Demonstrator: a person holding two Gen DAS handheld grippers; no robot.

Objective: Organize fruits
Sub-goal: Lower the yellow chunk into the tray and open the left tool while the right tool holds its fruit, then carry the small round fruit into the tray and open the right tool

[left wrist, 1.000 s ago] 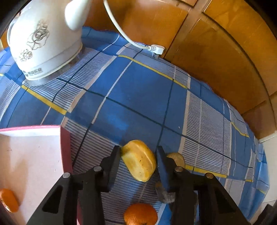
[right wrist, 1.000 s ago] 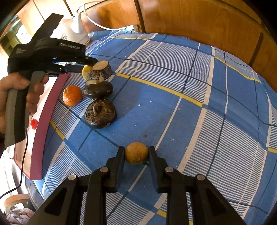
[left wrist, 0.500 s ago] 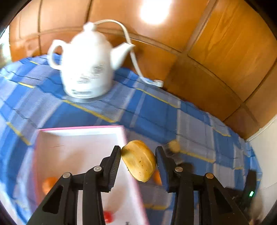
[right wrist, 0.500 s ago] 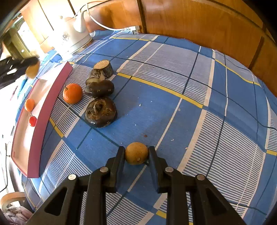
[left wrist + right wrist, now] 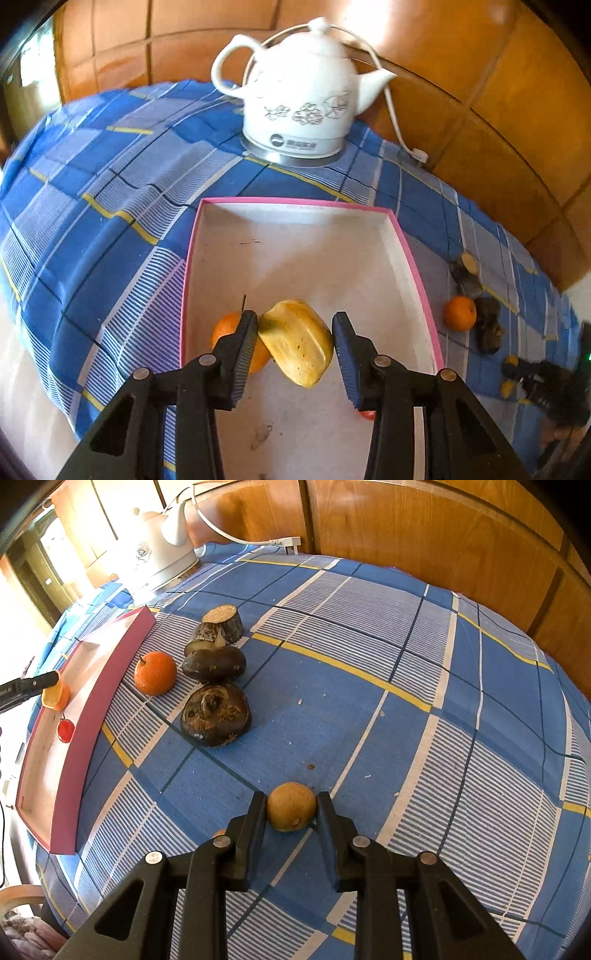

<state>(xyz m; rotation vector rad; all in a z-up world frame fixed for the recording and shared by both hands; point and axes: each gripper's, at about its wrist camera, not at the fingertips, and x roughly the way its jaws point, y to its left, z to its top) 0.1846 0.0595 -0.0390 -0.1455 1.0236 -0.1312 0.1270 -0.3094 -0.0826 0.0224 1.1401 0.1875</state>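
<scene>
My left gripper (image 5: 295, 330) is shut on a yellow ridged fruit piece (image 5: 299, 345) and holds it above the white box with a pink rim (image 5: 410, 254). In the box lie an orange (image 5: 223, 328), partly behind the left finger, and a small red fruit (image 5: 65, 730). My right gripper (image 5: 291, 806) is shut on a small round tan fruit (image 5: 290, 812) that rests on the blue checked cloth. Another orange (image 5: 155, 672) lies on the cloth beside the box's wall (image 5: 96, 705).
Three dark brown lumps (image 5: 216, 714) (image 5: 214, 664) (image 5: 219, 627) lie in a row next to the loose orange. A white kettle (image 5: 303, 99) with its cable and plug (image 5: 419, 157) stands behind the box. Wooden panels close off the back.
My left gripper has carried the yellow fruit piece from above the cloth over to the box. The right gripper has stayed on the tan fruit.
</scene>
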